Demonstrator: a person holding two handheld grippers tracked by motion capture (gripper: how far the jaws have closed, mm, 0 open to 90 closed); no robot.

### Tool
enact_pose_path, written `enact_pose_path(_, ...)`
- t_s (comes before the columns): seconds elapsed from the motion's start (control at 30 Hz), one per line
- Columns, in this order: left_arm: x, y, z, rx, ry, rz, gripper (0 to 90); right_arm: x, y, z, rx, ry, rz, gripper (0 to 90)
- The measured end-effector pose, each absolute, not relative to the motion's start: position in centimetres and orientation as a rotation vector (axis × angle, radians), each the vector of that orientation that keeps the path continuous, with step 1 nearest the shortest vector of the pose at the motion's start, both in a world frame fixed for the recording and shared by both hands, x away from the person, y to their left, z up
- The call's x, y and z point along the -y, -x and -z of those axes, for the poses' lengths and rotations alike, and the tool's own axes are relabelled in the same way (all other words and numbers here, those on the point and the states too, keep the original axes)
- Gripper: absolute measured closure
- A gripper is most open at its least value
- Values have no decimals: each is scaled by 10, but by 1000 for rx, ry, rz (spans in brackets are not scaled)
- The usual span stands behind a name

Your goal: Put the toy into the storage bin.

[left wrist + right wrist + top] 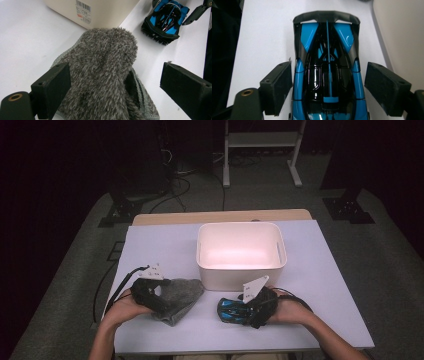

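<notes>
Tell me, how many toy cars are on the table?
1. The blue and black toy car sits near the front edge of the table, just in front of the white box, between the jaws of the right claw.

A white bin (241, 267) sits mid-table (150, 245), with a white stand (262, 150) on the grey floor (380, 250) behind

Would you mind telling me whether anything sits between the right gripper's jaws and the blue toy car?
Nothing visible does. The right gripper has its jaws open on either side of the blue toy car, with a small gap at the right pad and none discernible at the left. The white bin stands beyond.
</notes>
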State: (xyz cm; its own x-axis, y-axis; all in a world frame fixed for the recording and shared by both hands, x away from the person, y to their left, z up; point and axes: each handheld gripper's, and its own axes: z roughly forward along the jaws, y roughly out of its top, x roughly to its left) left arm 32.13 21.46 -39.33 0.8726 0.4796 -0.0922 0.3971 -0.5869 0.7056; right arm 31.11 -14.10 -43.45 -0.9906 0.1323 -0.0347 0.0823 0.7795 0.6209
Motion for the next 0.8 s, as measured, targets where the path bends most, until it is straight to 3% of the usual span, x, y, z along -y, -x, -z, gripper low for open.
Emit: enact_pose_path(0.8,-213,-322,397,-627,-2283,-121,90,140,-313,449,-2903,-177,-978,213)
